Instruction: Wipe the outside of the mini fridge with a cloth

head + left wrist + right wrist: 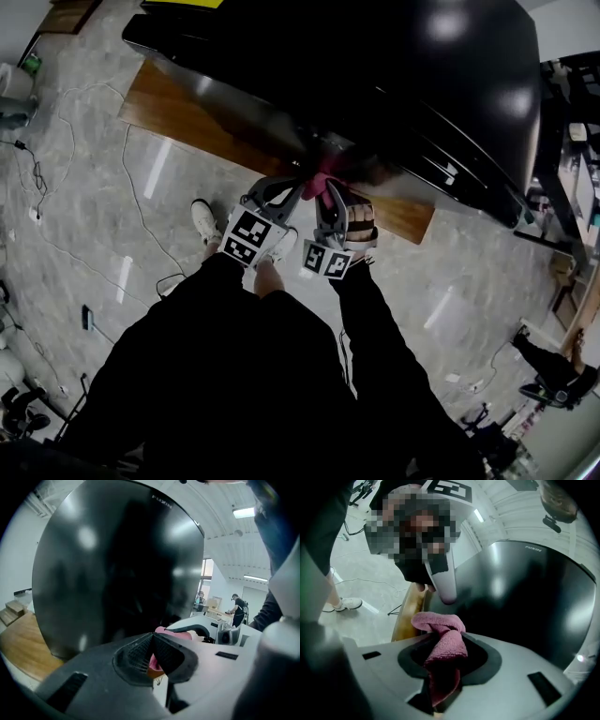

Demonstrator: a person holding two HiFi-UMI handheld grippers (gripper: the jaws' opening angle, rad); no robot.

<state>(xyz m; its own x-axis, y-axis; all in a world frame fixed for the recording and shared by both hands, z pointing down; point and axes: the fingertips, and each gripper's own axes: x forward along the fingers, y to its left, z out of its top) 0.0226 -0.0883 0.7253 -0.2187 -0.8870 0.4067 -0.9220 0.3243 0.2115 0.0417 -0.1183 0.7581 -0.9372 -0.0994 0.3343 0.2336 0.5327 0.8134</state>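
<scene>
Being clamped by one bunched fold in the right gripper (pixel 443 645), the pink cloth (pixel 437 620) could be dragged free against the black mini fridge (pixel 525 602) just ahead; the left gripper (pixel 152 637) is closed.

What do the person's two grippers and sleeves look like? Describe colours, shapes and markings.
Both the left gripper and the right gripper have pale grey bodies with dark, wedge-shaped pads that are ribbed. Each carries a white cube printed with black square markers. The sleeves are black.
</scene>
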